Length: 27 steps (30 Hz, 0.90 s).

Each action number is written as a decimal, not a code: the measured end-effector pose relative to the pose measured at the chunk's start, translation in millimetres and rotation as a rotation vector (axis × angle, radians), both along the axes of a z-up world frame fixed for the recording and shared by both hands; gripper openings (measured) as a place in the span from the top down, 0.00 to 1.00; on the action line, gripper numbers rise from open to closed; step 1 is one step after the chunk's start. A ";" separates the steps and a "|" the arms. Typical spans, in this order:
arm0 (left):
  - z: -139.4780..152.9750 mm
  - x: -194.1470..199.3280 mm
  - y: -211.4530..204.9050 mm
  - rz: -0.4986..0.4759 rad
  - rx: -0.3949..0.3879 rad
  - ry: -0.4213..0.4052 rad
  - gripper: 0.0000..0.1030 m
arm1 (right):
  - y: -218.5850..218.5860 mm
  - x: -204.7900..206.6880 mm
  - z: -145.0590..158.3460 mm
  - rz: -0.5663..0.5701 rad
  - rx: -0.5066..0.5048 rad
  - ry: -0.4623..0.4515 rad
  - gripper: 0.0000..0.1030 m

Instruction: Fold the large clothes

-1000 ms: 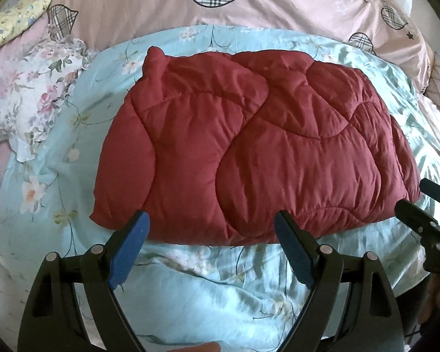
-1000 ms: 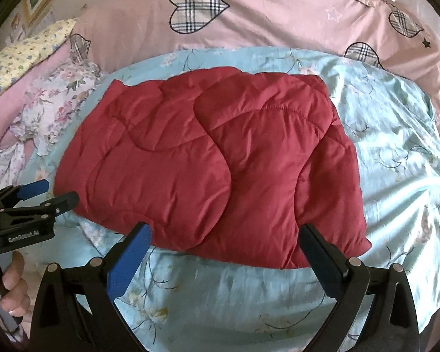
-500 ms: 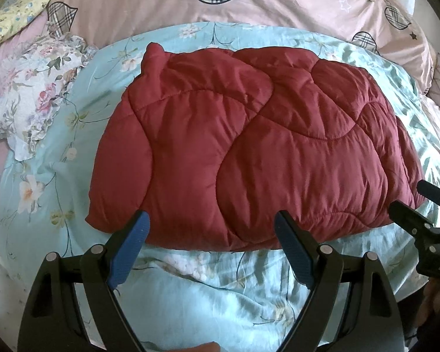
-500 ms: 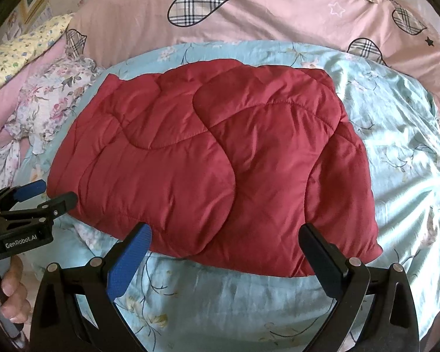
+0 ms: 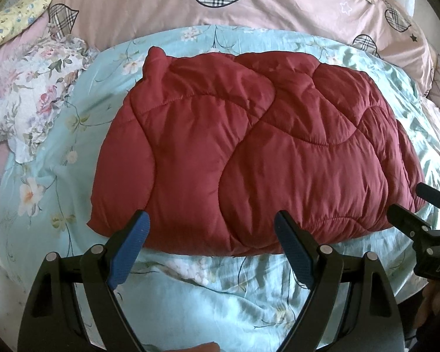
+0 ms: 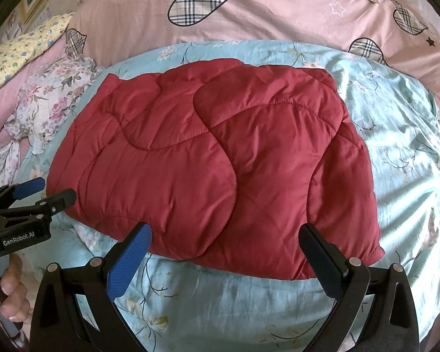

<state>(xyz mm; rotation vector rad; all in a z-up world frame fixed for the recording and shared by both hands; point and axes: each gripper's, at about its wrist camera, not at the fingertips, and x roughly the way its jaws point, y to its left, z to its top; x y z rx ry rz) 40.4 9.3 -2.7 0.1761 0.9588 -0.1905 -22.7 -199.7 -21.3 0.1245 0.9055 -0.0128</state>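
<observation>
A dark red quilted padded garment (image 5: 258, 158) (image 6: 214, 164) lies folded into a thick bundle on a light blue floral sheet (image 5: 208, 293) (image 6: 226, 302). My left gripper (image 5: 211, 220) hovers open just over the bundle's near edge, with nothing between its blue pads. My right gripper (image 6: 224, 231) is open too, its fingers spread over the near right part of the bundle. In the left wrist view the right gripper (image 5: 407, 205) shows at the far right, by the bundle's corner. The left gripper (image 6: 48, 189) appears at the left edge of the right wrist view, held by a hand (image 6: 11, 293).
A pink duvet with plaid hearts (image 5: 167, 6) (image 6: 249, 11) lies bunched behind the sheet. A white floral ruffled cloth (image 5: 29, 99) (image 6: 55, 99) and a yellow floral pillow (image 6: 23, 52) sit at the left. The sheet is bare right of the bundle (image 6: 407, 146).
Both grippers have moved forward toward the red bundle, which now fills more of each view. Both stayed open, and the bundle itself has not shifted.
</observation>
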 end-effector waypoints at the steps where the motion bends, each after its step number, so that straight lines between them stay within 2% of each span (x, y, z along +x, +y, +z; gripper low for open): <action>1: 0.3 -0.6 -0.1 0.000 0.001 -0.002 0.15 | 0.2 0.2 0.1 0.001 0.001 0.000 0.02; 27: 3.8 -3.1 -1.6 0.001 0.013 -0.019 0.15 | -0.4 -3.0 5.9 0.007 0.004 -0.016 0.02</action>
